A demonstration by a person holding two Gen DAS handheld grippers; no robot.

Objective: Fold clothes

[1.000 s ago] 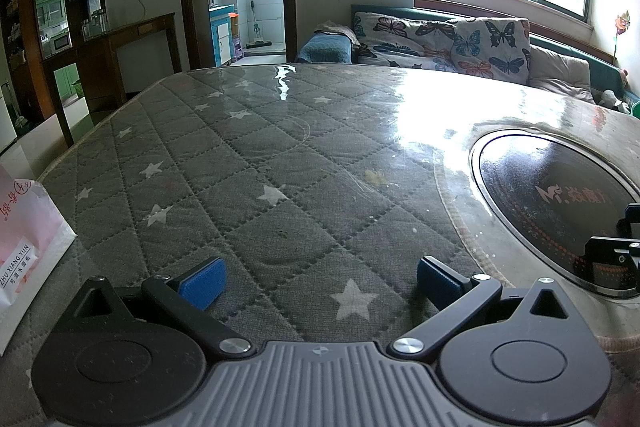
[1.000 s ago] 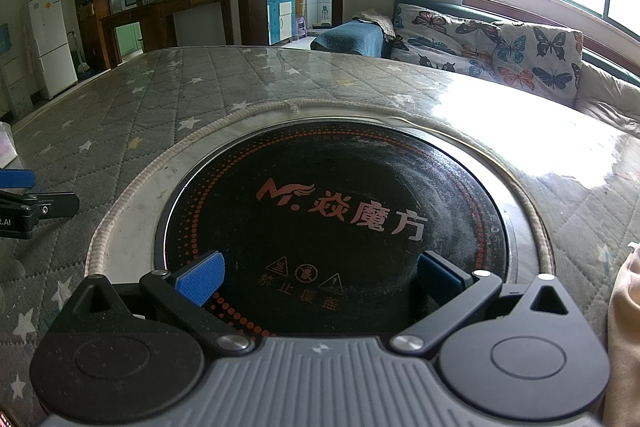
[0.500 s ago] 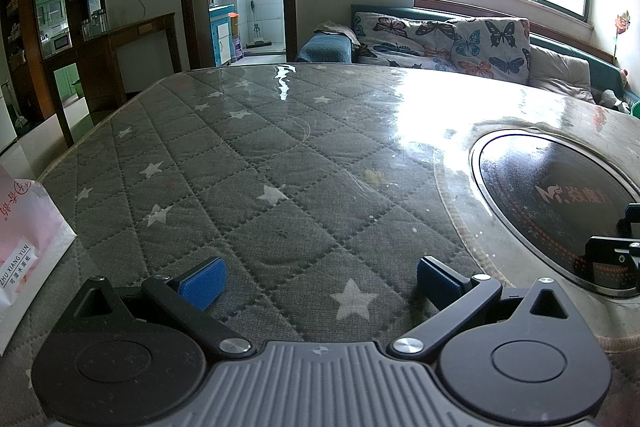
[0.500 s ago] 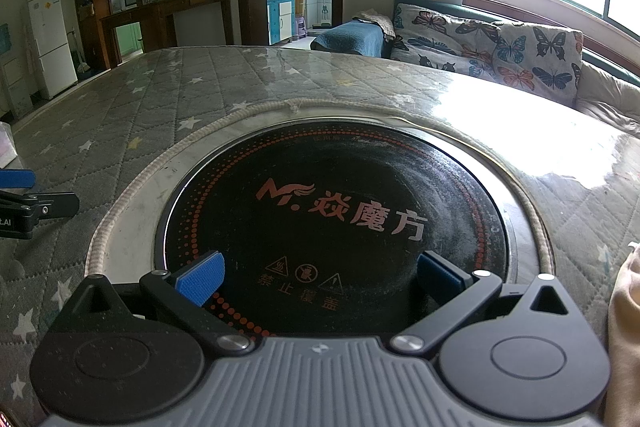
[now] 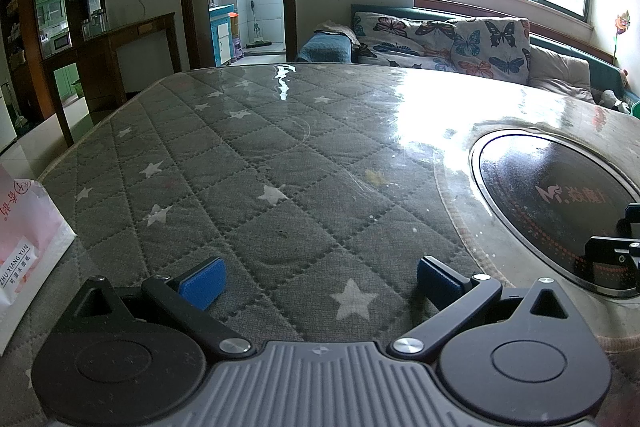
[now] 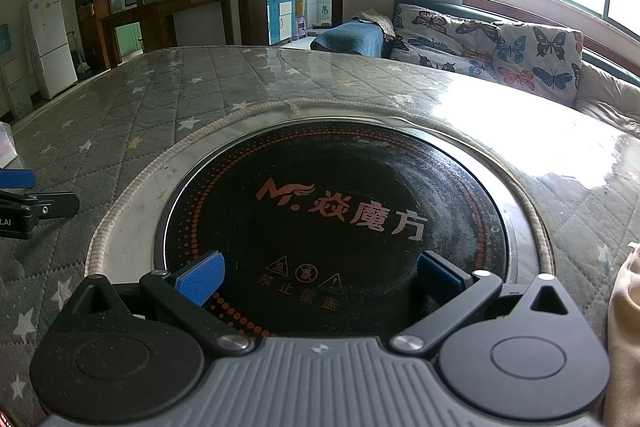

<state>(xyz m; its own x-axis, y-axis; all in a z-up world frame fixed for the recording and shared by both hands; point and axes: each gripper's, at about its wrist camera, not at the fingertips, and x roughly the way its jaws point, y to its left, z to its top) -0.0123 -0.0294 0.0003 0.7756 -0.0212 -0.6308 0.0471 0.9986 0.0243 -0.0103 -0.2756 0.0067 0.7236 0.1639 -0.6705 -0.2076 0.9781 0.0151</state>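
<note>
Both grippers at rest, jaws released and empty: left gripper [image 5: 318, 277] over the quilted desk [image 5: 248, 163], right gripper [image 6: 320, 273] over the round cooktop [image 6: 336, 203]. Beige cloth [image 6: 624, 327] lies at far right; reach there first, pinching an edge.

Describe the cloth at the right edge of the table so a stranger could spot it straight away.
Start from the big round black cooktop set into the table covered with a grey star-quilted cover. Go past its pale rope-trimmed rim to the table's near right edge, beside the open right gripper. The beige cloth there is soft, plain and creased, only partly in view, unlike the grey starred cover around it.
</note>
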